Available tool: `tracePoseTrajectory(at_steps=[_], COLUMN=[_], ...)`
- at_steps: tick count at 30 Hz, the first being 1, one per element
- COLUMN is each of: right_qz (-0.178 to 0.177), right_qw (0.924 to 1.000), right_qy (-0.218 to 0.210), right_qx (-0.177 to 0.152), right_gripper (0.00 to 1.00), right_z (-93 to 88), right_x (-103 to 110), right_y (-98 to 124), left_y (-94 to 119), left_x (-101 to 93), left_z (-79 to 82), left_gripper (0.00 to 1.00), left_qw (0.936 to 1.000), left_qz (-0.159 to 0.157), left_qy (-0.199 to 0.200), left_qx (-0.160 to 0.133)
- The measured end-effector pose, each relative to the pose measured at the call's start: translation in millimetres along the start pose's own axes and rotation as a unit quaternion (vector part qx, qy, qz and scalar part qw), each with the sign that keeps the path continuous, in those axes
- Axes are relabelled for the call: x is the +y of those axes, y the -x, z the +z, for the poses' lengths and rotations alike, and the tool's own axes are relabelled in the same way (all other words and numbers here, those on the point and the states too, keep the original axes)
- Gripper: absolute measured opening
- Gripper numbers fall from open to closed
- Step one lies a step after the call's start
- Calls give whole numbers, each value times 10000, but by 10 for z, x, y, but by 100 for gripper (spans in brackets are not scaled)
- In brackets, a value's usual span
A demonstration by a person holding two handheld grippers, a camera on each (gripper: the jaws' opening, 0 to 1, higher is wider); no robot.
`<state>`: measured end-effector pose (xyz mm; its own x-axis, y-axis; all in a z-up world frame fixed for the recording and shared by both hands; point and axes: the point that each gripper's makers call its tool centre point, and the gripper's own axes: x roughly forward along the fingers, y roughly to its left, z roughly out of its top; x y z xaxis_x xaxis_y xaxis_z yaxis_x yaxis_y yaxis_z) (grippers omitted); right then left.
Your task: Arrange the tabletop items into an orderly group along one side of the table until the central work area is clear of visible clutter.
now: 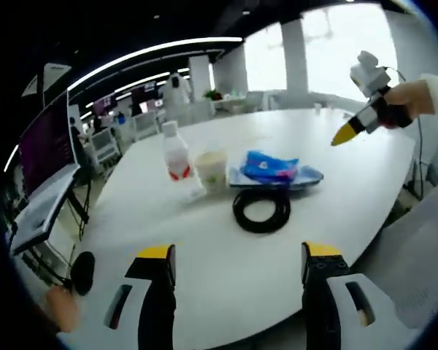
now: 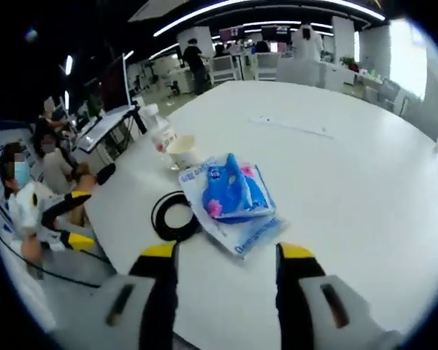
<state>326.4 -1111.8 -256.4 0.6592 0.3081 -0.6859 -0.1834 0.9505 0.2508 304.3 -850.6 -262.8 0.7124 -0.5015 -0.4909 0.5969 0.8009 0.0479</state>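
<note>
Big white round table [image 1: 226, 284] in a busy office. Bottle [image 1: 176, 152], cup [image 1: 212, 170], blue packet [image 2: 236, 191] and black cable ring [image 1: 261, 209] already bunched near 12 o'clock, looking almost done. Left gripper [image 1: 239, 271] and right gripper [image 2: 224, 271] both wide, holding nothing.

— What's on the white table [image 1: 226, 284]?
— A clear bottle [image 1: 177, 153] with a red label, upright, beside a pale cup [image 1: 212, 170]. A blue packet [image 1: 271, 166] lies on a flat plastic pack [image 1: 306, 176], with a coiled black cable [image 1: 261, 210] touching it, all near one edge.
</note>
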Motion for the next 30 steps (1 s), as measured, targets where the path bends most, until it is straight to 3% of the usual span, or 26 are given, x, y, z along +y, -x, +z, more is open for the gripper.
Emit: tracePoseTrajectory(at_steps=[2,5,14,20,27,30], right_qz=[50,107,465,710,784,839], right_qw=[9993,9979,9955,9896,9871,9860], right_qy=[-314,-617,-809,-1207,-1355,-1397], right_qx=[-187,-168,-186,-316,-334,-345], right_gripper=[49,50,48,46,46,46], right_z=[-16,-118,-147,-67,47,79], right_x=[62,79,113,132,139,149], right_y=[-9,-80,-83,-164,-283,-328], left_y=[2,14,15,14,5,-8], left_x=[-2,-6,-39,-5,-13,-48], left_z=[6,20,29,28,5,0], left_gripper=[67,67,68,69,70,73], left_qw=[10000,9999,9999,10000,10000,9996], left_qz=[3,40,3,31,-14,-183], left_qy=[-8,-89,-141,12,57,204], left_qx=[-21,-69,-73,-62,32,70])
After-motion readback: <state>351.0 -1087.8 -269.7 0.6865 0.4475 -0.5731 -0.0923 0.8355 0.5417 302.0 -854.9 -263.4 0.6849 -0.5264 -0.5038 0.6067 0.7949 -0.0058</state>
